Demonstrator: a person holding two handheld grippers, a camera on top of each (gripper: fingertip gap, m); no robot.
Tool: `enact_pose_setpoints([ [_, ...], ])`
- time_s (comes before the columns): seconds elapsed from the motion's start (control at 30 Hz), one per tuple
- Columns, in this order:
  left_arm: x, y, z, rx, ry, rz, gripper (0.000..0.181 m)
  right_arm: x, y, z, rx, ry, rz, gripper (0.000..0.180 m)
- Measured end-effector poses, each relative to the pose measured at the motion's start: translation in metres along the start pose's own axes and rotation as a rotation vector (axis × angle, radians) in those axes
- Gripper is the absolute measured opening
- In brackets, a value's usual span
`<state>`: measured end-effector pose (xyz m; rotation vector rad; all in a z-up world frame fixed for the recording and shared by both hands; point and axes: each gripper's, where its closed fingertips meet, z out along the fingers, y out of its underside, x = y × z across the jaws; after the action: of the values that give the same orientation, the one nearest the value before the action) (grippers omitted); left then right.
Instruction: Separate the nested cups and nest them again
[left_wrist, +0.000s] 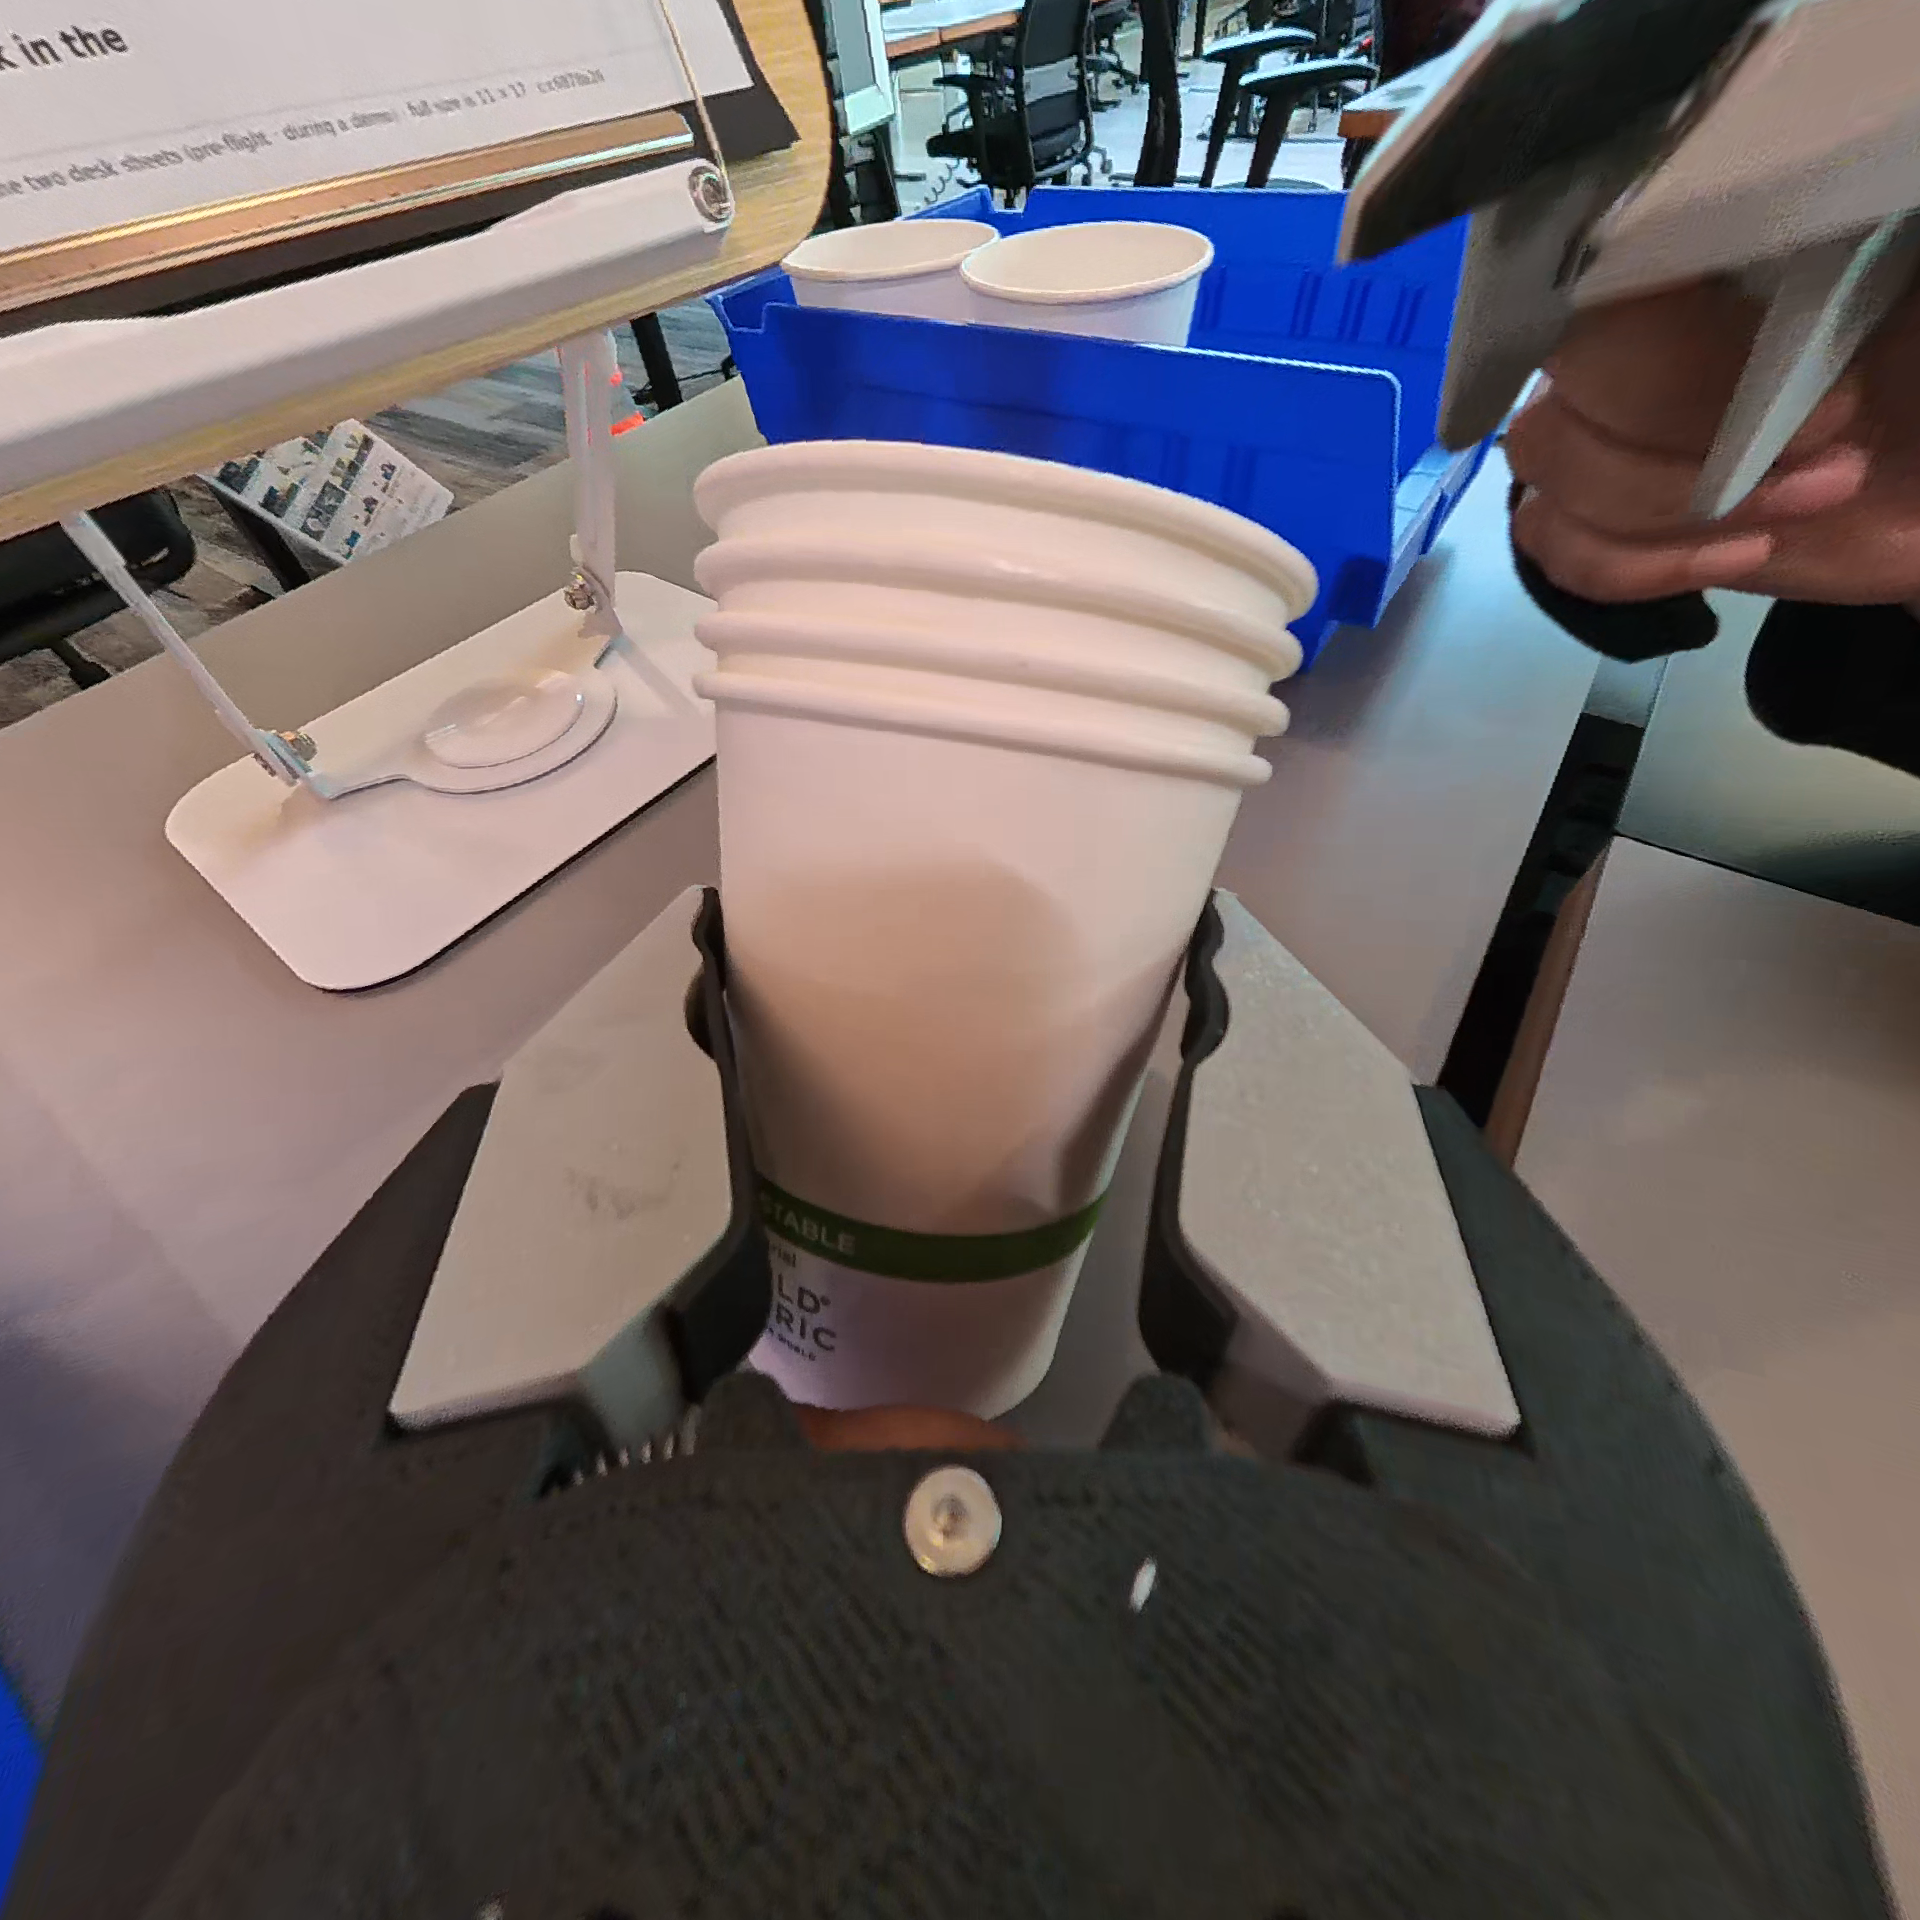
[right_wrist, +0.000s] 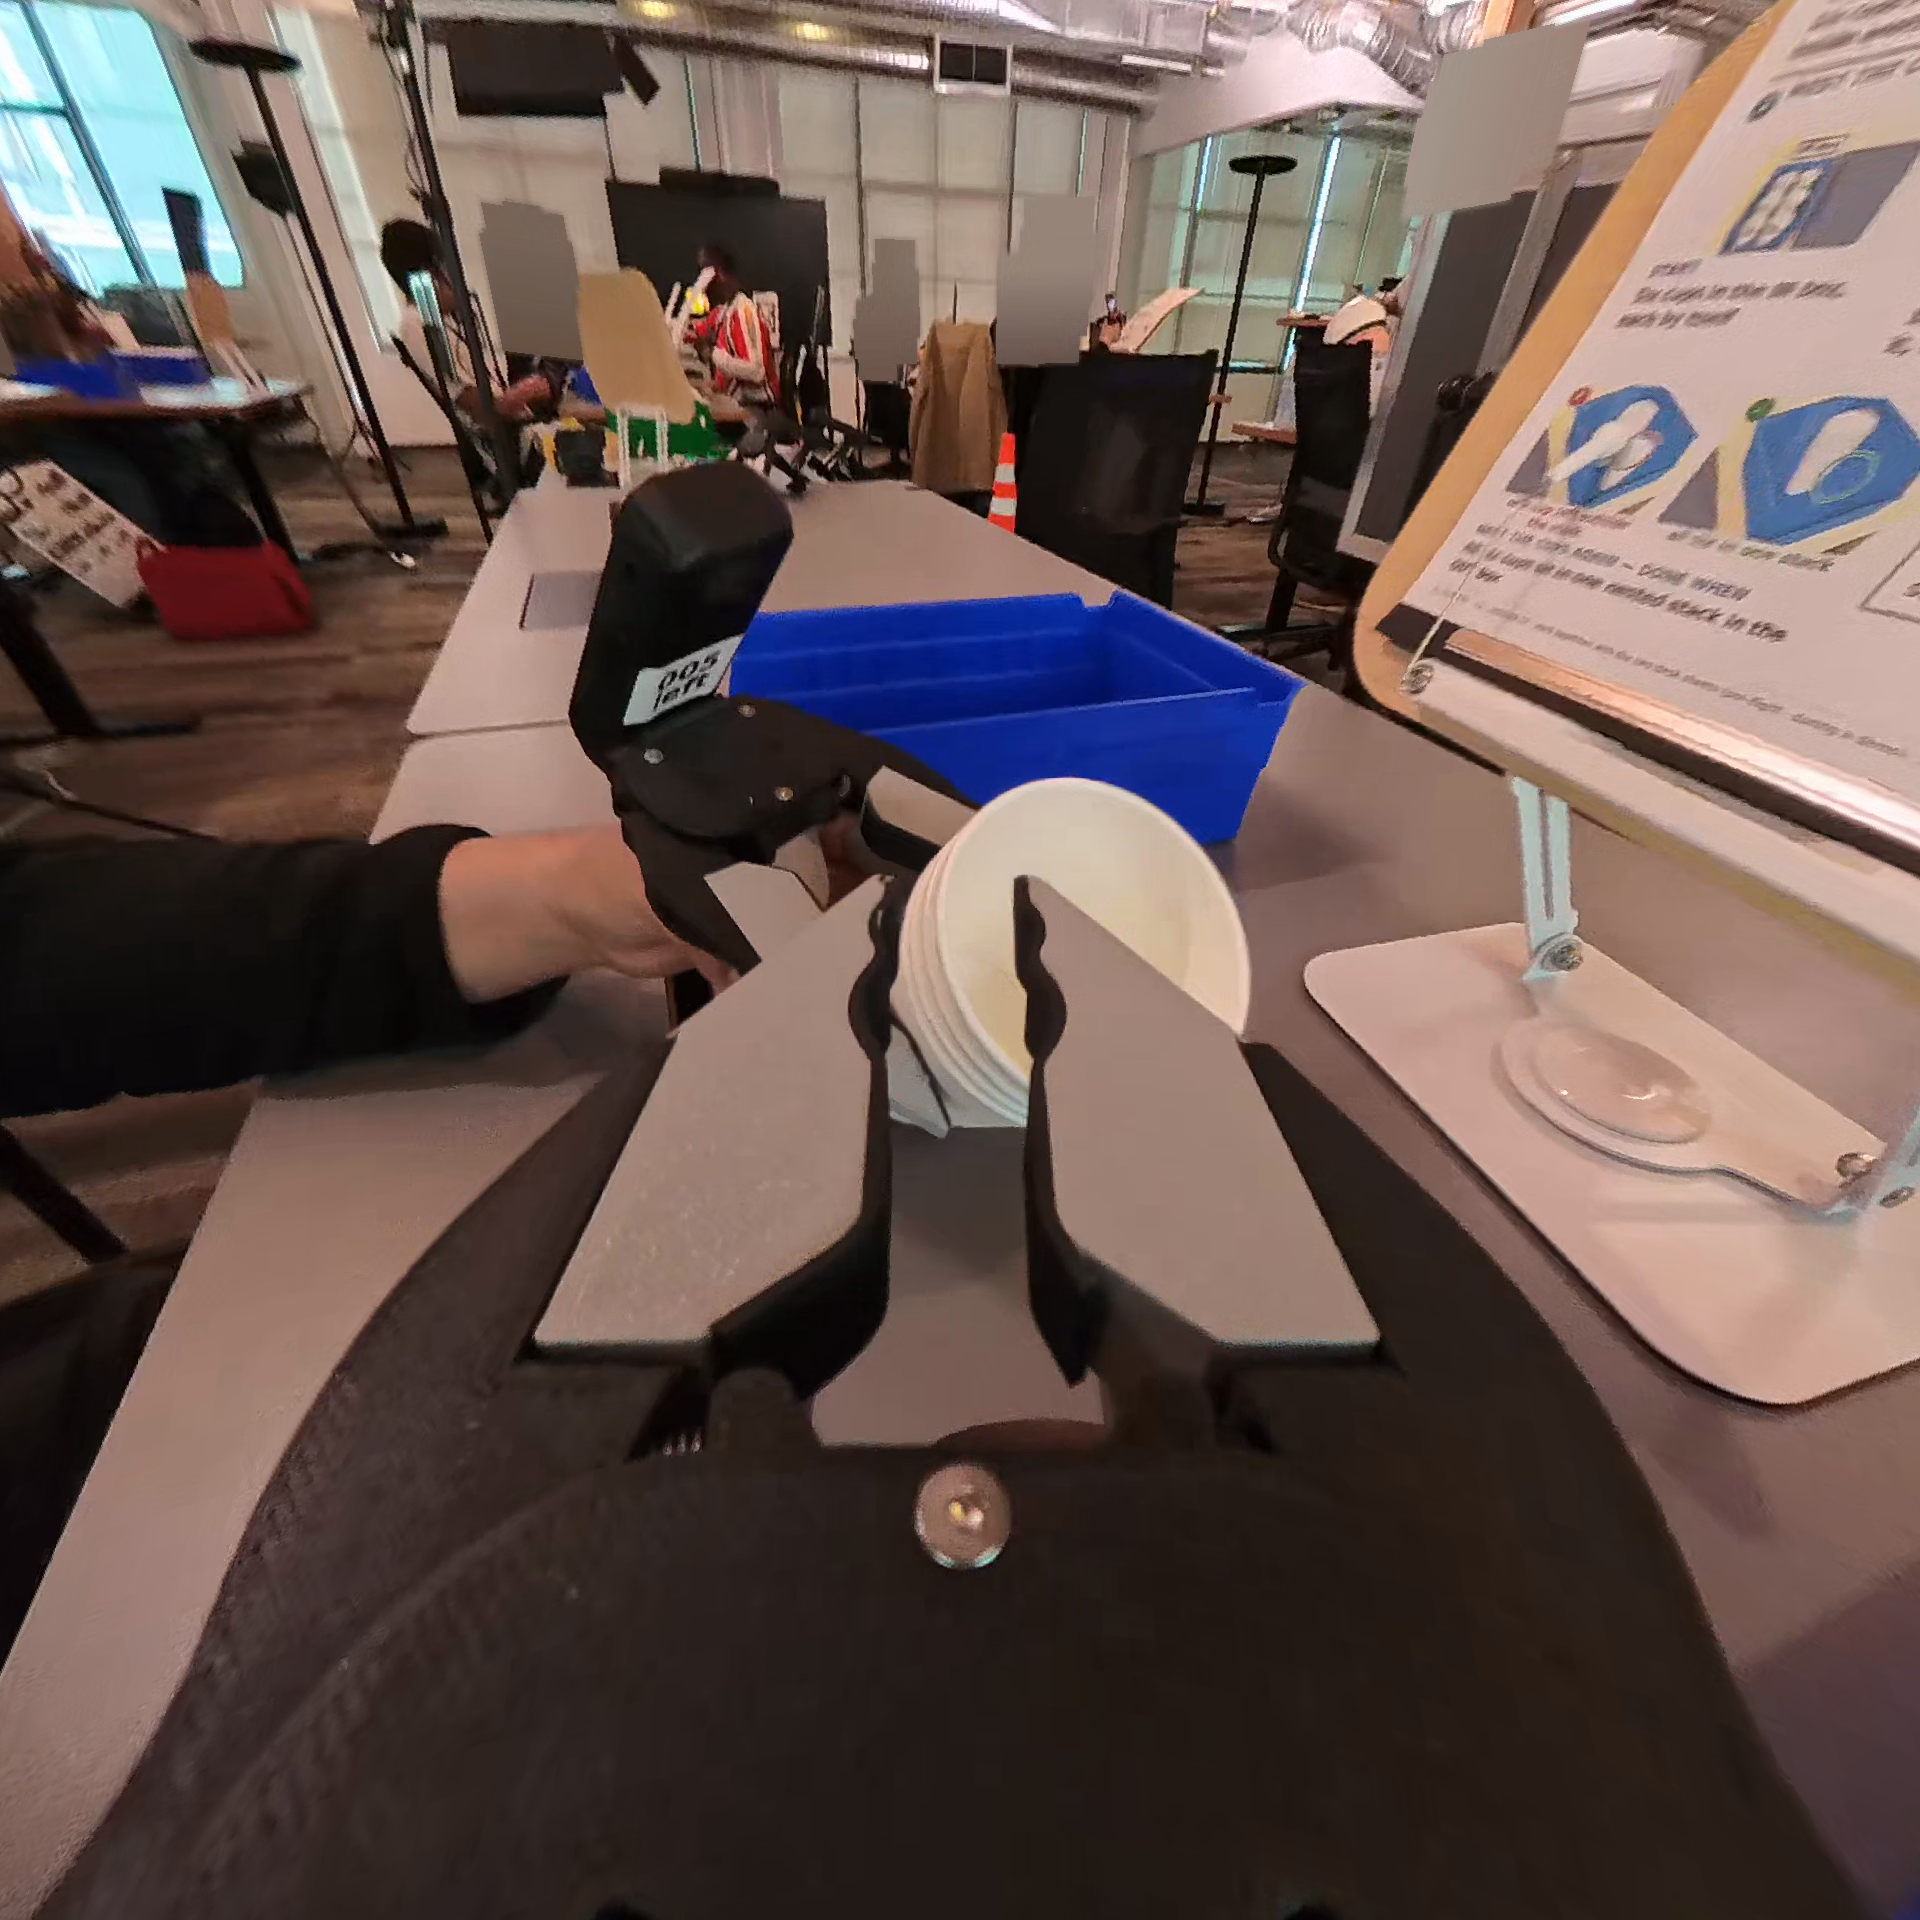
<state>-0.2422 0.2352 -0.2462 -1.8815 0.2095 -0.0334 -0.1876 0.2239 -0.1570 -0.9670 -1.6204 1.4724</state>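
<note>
My left gripper (left_wrist: 956, 935) is shut on the lower part of a stack of several nested white paper cups (left_wrist: 987, 707), tilted above the grey table (left_wrist: 208, 1091). Two single white cups (left_wrist: 888, 265) (left_wrist: 1091, 281) stand in a blue bin (left_wrist: 1039, 416) behind the stack. My right gripper (right_wrist: 953, 904) is partly open and empty; past its fingertips lies the stack's open mouth (right_wrist: 1101, 904). In the left wrist view its fingers (left_wrist: 1507, 125) hover up and to the right of the stack, apart from it, held by a hand (left_wrist: 1662, 520).
A white document stand (left_wrist: 416, 810) carrying a printed sheet sits beside the stack; it also shows in the right wrist view (right_wrist: 1558, 1143). A blue bin (right_wrist: 1039, 717) that looks empty stands farther along the table. The table edge (left_wrist: 1558, 831) is to the right. Chairs and people are far behind. The grippers' ends are close to 11 cm from one another.
</note>
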Motion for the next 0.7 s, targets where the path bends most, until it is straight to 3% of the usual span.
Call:
enact_pose_setpoints([
  [0.03, 0.002, 0.0, 0.0, -0.001, 0.004, 0.005, 0.088, -0.002, 0.004, 0.004, -0.019, -0.006, 0.0, 0.019],
  [0.23, 0.008, -0.003, 0.0, 0.009, 0.019, 0.033, 0.087, -0.006, 0.025, 0.02, -0.085, -0.016, 0.024, 0.018],
  [0.3, 0.008, -0.003, 0.0, 0.004, 0.015, 0.04, 0.087, -0.01, 0.027, 0.021, -0.088, -0.035, 0.009, 0.003],
  [0.7, 0.008, -0.001, 0.001, 0.0, 0.017, 0.043, 0.087, -0.006, 0.019, 0.017, -0.077, 0.002, -0.007, 0.0],
])
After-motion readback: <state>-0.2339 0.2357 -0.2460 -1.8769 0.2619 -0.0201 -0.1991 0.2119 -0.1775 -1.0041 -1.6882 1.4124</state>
